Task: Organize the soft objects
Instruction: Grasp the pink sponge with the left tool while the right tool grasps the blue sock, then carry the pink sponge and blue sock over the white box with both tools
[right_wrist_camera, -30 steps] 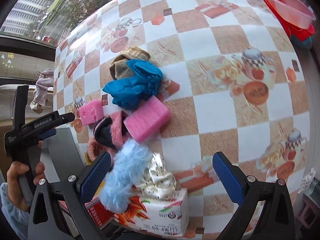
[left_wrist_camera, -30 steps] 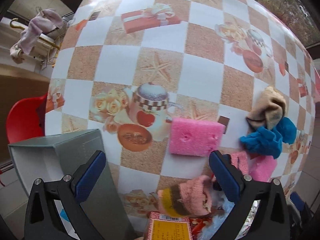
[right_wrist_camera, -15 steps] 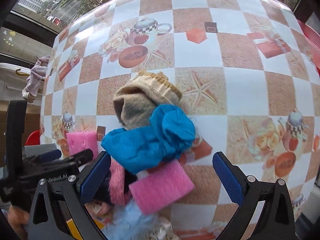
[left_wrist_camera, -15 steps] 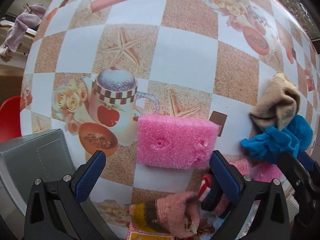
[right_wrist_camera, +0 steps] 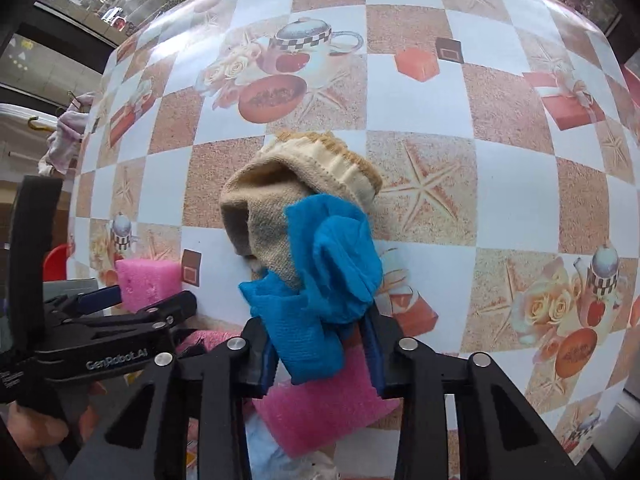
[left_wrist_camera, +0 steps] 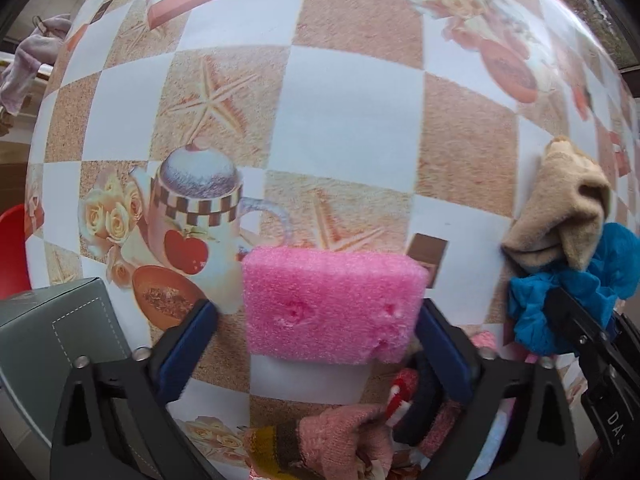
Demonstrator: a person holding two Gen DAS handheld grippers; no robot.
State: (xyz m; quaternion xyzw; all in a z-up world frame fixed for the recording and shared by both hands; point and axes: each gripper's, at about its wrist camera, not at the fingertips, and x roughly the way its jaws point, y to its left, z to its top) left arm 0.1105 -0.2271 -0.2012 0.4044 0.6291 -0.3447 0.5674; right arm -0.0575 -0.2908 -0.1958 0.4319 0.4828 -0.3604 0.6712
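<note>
A pink sponge (left_wrist_camera: 332, 308) lies flat on the checkered tablecloth (left_wrist_camera: 352, 120), between the fingers of my left gripper (left_wrist_camera: 316, 312). Its jaws are closing: the right pad is at the sponge's edge, while the left pad (left_wrist_camera: 188, 344) stands clear of it. The same sponge (right_wrist_camera: 146, 280) shows at the left of the right wrist view. My right gripper (right_wrist_camera: 316, 320) is closing, its pads pressing a crumpled blue cloth (right_wrist_camera: 328, 256). That cloth drapes over a beige sock (right_wrist_camera: 280, 200). A second pink sponge (right_wrist_camera: 320, 408) lies under the right gripper.
A grey box (left_wrist_camera: 60, 340) stands at the table's near left corner. A pink knit glove (left_wrist_camera: 340, 440) and other soft items are piled near the front edge. The beige sock (left_wrist_camera: 560, 216) and blue cloth (left_wrist_camera: 560, 292) lie right of the sponge. A red chair (left_wrist_camera: 12, 248) stands beyond the left edge.
My left gripper sank over the pink sponge and its jaws narrowed. My right gripper moved across from the pile to the blue cloth and closed on it.
</note>
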